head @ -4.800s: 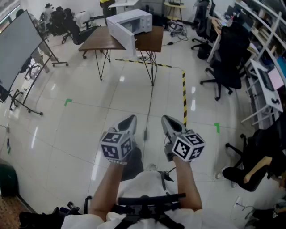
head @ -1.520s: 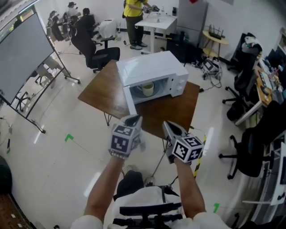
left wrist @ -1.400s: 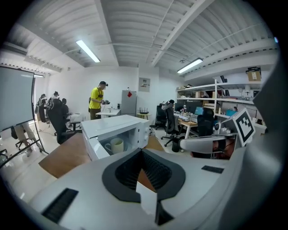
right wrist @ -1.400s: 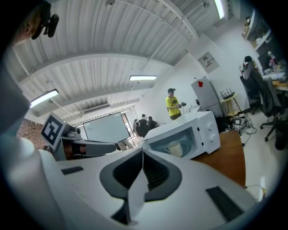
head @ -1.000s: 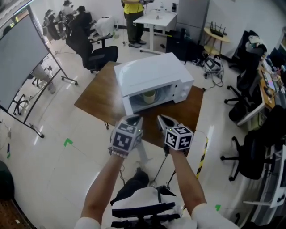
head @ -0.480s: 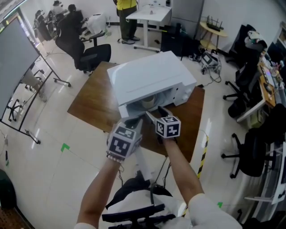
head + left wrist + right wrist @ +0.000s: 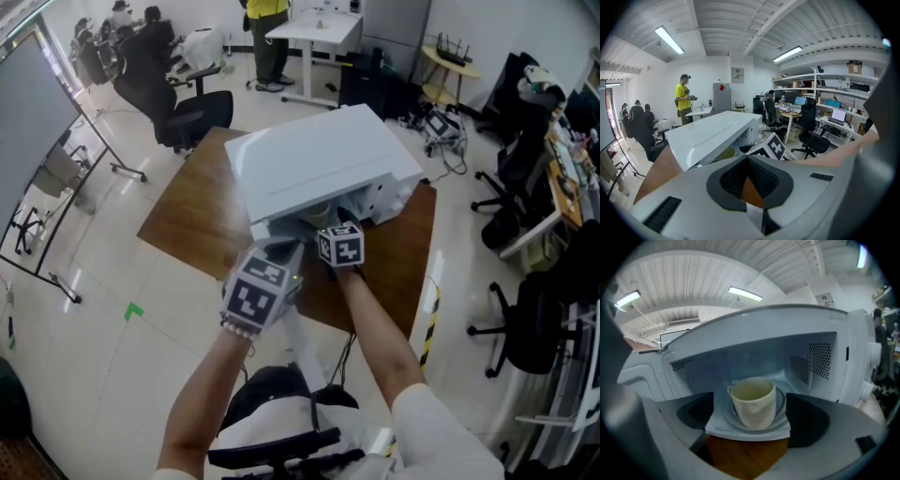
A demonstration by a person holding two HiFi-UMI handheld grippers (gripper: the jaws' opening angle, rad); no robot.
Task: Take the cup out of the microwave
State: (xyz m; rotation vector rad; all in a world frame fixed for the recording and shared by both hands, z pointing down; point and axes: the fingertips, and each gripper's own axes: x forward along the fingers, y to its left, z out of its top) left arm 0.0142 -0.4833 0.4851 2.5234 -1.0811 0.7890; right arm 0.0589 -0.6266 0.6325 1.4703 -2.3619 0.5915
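Bench (image 7: 187, 220): brown, white microwave (image 7: 319, 164) on it, open | left gripper (image 7: 279, 251): jaws closed, empty, near side of the microwave | cup (image 7: 753, 401): cream, upright on glass turntable (image 7: 782, 414) inside microwave | right gripper (image 7: 750, 426): at microwave mouth, jaws opening, cup just beyond them, untouched

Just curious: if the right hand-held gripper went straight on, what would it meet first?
Most likely the cup on the glass plate inside the open microwave. The right hand-held gripper has its jaws opening, nothing between them yet; depth is unclear.
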